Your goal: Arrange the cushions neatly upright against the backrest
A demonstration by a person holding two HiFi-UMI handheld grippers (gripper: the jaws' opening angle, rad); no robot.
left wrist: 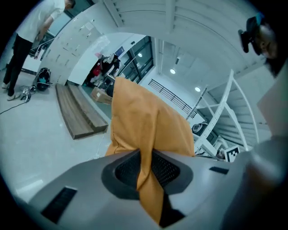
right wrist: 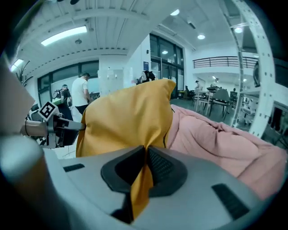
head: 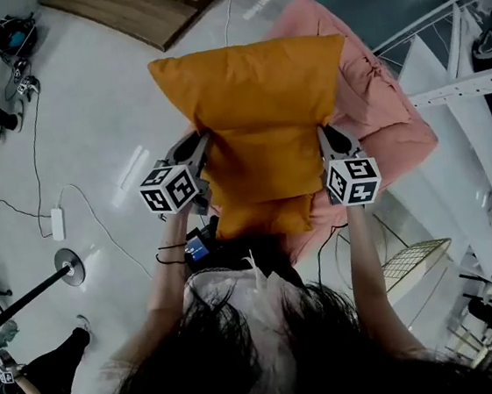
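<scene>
Orange cushion partly hides pink seat, perhaps beanbag; planks beyond.

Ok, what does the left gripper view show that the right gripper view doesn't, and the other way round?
Only the left gripper view: the wooden platform lying on the floor, off to the cushion's left. Only the right gripper view: the pink seat right behind the cushion. Both: the orange cushion, with a fold of its fabric pinched between that view's own jaws, so the left gripper and the right gripper are each shut on it.
</scene>
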